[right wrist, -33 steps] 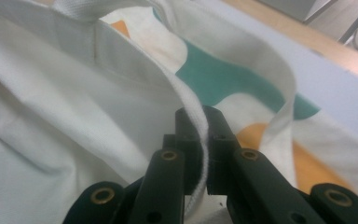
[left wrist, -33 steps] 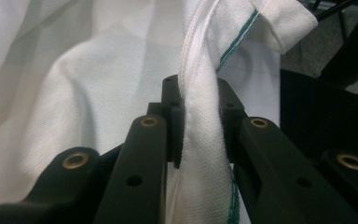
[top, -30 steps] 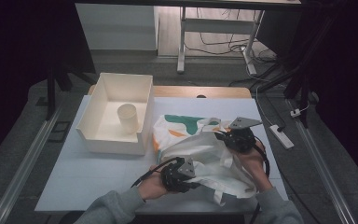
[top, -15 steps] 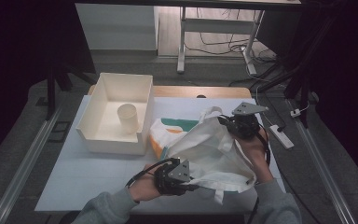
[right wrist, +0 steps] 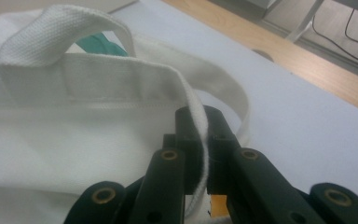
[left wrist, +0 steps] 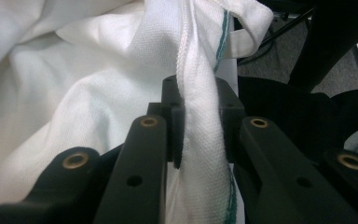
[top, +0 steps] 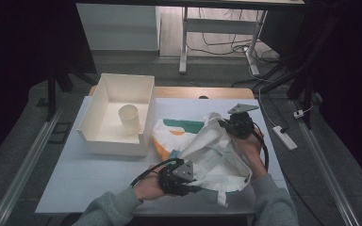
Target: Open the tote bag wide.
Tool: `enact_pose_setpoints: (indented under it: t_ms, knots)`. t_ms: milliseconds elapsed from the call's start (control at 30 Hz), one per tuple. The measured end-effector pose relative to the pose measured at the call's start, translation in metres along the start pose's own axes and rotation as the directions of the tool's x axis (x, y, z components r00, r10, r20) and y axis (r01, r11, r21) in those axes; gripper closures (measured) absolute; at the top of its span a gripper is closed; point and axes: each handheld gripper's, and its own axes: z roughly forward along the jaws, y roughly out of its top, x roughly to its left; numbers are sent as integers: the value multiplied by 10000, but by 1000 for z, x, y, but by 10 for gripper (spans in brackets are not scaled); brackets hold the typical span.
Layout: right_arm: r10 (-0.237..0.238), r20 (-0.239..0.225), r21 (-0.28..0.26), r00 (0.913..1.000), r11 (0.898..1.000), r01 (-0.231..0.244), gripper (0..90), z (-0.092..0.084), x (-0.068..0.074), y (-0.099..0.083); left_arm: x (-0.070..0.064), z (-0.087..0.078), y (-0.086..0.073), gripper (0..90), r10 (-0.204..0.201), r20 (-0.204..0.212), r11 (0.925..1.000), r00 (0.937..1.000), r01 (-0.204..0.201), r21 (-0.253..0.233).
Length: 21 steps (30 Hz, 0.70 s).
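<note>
Cloth of my white bag [top: 212,150] right of the box [top: 118,115], both edges pinched: left gripper [top: 181,176], right gripper [top: 233,125]; no legible writing.

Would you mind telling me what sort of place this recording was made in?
Most likely a lab or workshop set up for recording, not a home: a plain white table between dark curtained sides, metal frame legs with loose cables on the floor behind, and a power strip beside it.
</note>
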Motion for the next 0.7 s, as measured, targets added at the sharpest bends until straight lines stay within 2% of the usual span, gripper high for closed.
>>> enact_pose_setpoints:
  t_ms: [167, 267, 367, 700]
  knots:
    - [137, -64, 489, 9999, 9987, -133, 862, 19, -5, -7, 4, 5, -3, 782, -142, 127, 9998, 9998, 141, 131]
    - [423, -245, 826, 9988, 9958, -402, 863, 32, -9, -14, 5, 7, -5, 782, -191, 146, 9996, 9997, 188, 203]
    - [452, -300, 1078, 9985, 9933, -417, 864, 43, -10, -19, 6, 10, -6, 781, -212, 72, 9993, 9997, 210, 297]
    - [374, -205, 1406, 9991, 9895, -342, 866, 57, -8, -27, 12, 17, -10, 781, -485, 141, 9977, 9987, 478, 471]
